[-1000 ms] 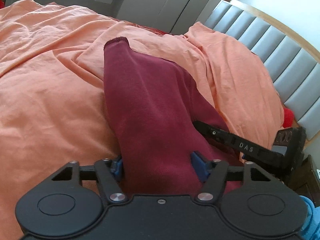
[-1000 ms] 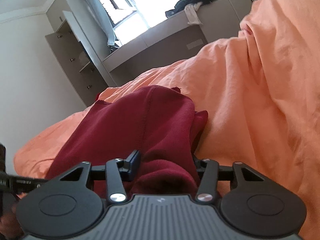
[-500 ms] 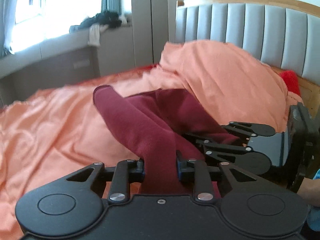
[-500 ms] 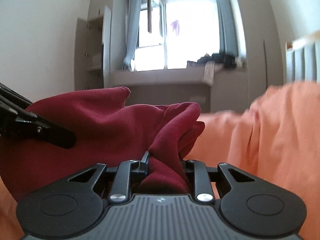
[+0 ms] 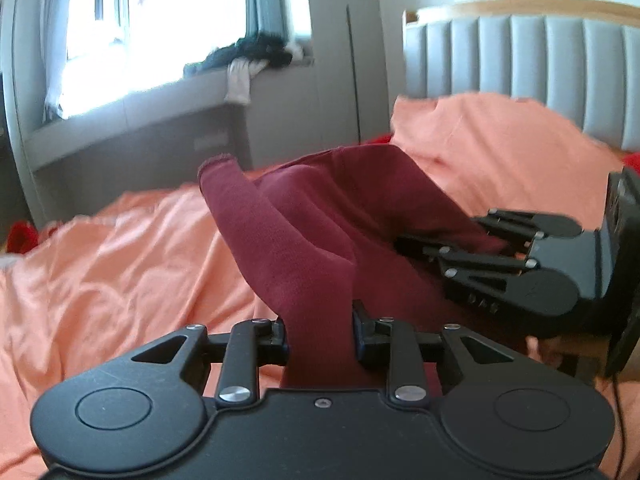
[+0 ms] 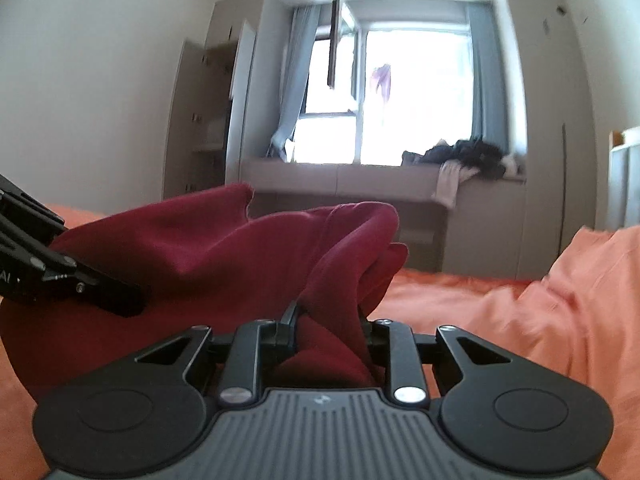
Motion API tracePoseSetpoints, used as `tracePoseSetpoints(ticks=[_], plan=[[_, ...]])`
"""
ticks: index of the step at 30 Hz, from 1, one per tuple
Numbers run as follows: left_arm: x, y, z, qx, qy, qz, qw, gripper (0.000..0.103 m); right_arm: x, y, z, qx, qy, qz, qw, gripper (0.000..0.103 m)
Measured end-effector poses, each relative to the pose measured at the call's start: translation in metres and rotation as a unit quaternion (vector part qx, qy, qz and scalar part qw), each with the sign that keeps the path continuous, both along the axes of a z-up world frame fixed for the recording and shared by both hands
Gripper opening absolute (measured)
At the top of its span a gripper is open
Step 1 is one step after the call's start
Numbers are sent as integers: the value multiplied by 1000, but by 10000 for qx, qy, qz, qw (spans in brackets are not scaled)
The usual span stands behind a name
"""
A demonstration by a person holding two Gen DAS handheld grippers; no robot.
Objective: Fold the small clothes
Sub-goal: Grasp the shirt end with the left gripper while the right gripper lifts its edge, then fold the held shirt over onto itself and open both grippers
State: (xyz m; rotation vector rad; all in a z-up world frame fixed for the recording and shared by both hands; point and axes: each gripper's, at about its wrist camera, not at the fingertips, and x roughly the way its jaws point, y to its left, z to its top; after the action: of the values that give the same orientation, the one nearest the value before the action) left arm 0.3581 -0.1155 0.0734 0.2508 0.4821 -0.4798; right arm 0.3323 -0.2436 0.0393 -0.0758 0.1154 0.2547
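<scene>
left wrist: headboard (image 5: 532,52), right wrist: wardrobe (image 6: 204,120)

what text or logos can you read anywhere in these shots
"DAS": raised letters on the right claw side arm, seen upside down from the left wrist, faint.
Small logo on the right claw's ribbed grey housing: too small to read.
Partial mark, perhaps "AI", on the left claw at the frame edge: cut off.
Nothing else.

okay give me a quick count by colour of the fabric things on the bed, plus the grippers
Maroon garment: 1
Orange bedding: 1
Red fabric items at the bed's edges: 2
Black grippers: 2, left gripper and right gripper, both clamped on the garment
Total: 6
</scene>
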Motion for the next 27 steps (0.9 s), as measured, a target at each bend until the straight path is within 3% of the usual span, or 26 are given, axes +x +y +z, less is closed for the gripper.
tracePoseSetpoints(ticks=[3, 7, 11, 18, 23, 27], plan=[[9, 9, -18, -101, 86, 130, 9998, 33, 12, 3, -11, -81, 295, -5, 9995, 30], [11, 13, -26, -350, 120, 308, 9988, 37, 16, 2, -17, -70, 371, -100, 9992, 35], [10, 11, -28, -333, 70, 442, 9984, 42, 14, 5, -18, -46, 405, -163, 9990, 41], [9, 16, -33, -424, 48, 539, 9976, 50, 14, -7, -20, 8, 455, -331, 9984, 62], [9, 22, -37, -463, -39, 781, 9959, 76, 12, -24, -21, 159, 475, -438, 9978, 81], [10, 26, -36, -510, -27, 906, 9946, 83, 8, -30, -23, 101, 454, -622, 9970, 94]])
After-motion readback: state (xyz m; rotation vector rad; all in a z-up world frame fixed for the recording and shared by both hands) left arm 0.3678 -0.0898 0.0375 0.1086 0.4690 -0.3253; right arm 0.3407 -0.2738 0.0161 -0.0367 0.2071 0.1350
